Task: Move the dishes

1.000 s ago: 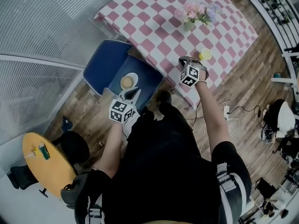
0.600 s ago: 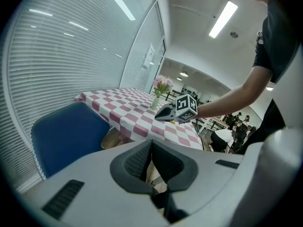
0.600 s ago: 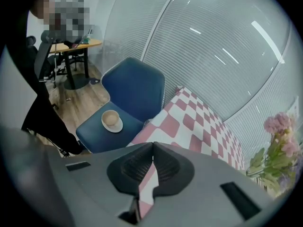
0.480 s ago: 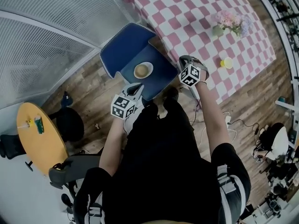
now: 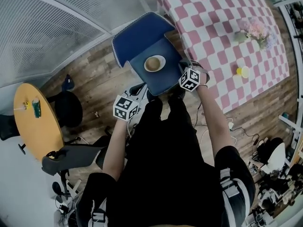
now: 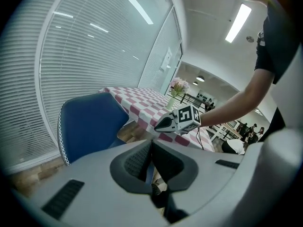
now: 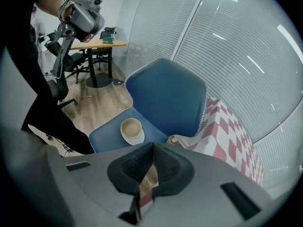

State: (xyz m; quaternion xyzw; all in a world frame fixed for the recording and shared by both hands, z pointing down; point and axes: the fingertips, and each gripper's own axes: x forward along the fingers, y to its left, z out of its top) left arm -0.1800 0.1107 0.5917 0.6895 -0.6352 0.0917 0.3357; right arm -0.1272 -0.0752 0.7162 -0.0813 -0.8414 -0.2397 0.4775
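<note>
A white cup on a saucer [image 5: 154, 63] holds a light brown drink and sits on the seat of a blue chair [image 5: 142, 37]. The right gripper view shows the same cup and saucer [image 7: 132, 129] just beyond and to the left of my right gripper [image 7: 152, 150], whose jaws are shut and empty. In the head view my right gripper [image 5: 184, 66] hovers at the seat's right front corner. Nearer the chair's front edge, my left gripper [image 5: 138, 89] also has its jaws shut on nothing. The left gripper view [image 6: 150, 148] looks past the chair back [image 6: 90, 122].
A table with a pink and white checked cloth [image 5: 222, 18] stands right of the chair, bearing a vase of flowers [image 5: 255, 30] and a yellow cup [image 5: 243, 71]. A round yellow table [image 5: 35, 126] and dark office chairs [image 5: 68, 109] lie at the left. Window blinds run behind the chair.
Both grippers have drawn in towards the blue chair. The right one has left the table's edge and now hangs by the seat, near the cup and saucer. Its jaws have stayed shut.
</note>
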